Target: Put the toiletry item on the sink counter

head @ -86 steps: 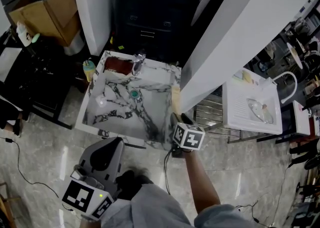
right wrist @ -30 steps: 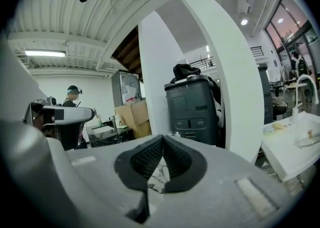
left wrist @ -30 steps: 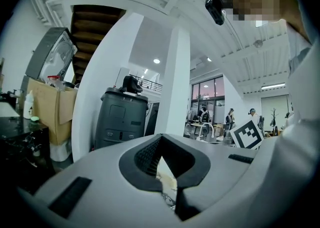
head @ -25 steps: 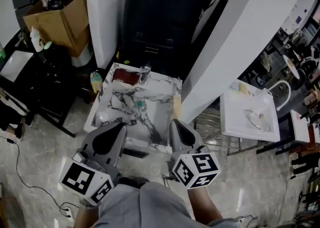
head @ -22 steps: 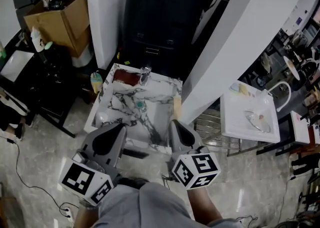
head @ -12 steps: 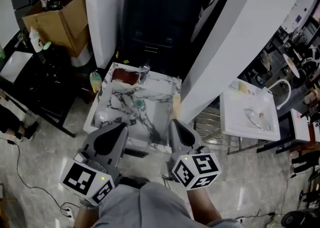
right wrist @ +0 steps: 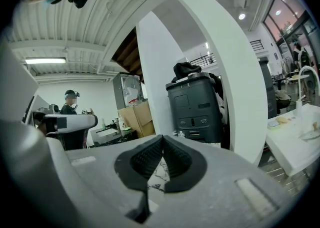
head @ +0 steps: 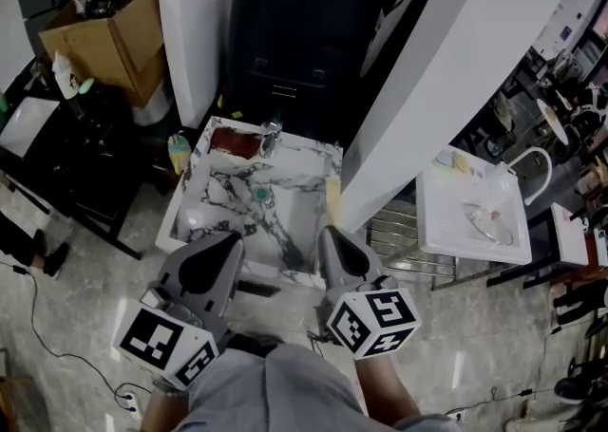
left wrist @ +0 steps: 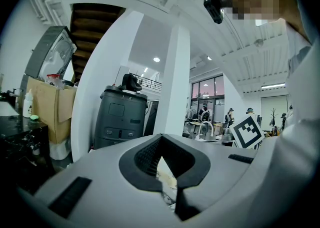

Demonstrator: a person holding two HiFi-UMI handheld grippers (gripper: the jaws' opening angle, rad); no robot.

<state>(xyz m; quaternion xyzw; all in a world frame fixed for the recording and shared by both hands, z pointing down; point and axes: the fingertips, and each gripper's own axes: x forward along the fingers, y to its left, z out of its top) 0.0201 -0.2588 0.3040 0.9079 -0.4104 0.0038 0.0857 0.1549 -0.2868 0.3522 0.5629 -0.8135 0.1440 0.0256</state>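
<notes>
- Fingers of left gripper [left wrist: 161, 144] pressed together, nothing gripped. Same seen at right gripper [right wrist: 162, 142].
- Both grippers held close to body, short of marble sink counter [head: 318, 150]. Judged a rest posture, no load carried.
- Toiletry item [head: 332, 195]: pale tan, kind not readable. Laid flat on counter's right rim, outside basin. Placement judged done.
- Faucet [head: 269, 139] at back rim, teal drain plug [head: 258, 195] in basin, yellow-green bottle [head: 178, 150] just beside left rim.
- White pillar [head: 427, 88] set close against right rim. Approach from that side judged hampered.
- Dark bin [head: 285, 31] and cardboard box [head: 114, 27] stood behind.

A pale tan toiletry item [head: 332, 195] lies along the marbled sink counter's [head: 306, 141] right rim.
</notes>
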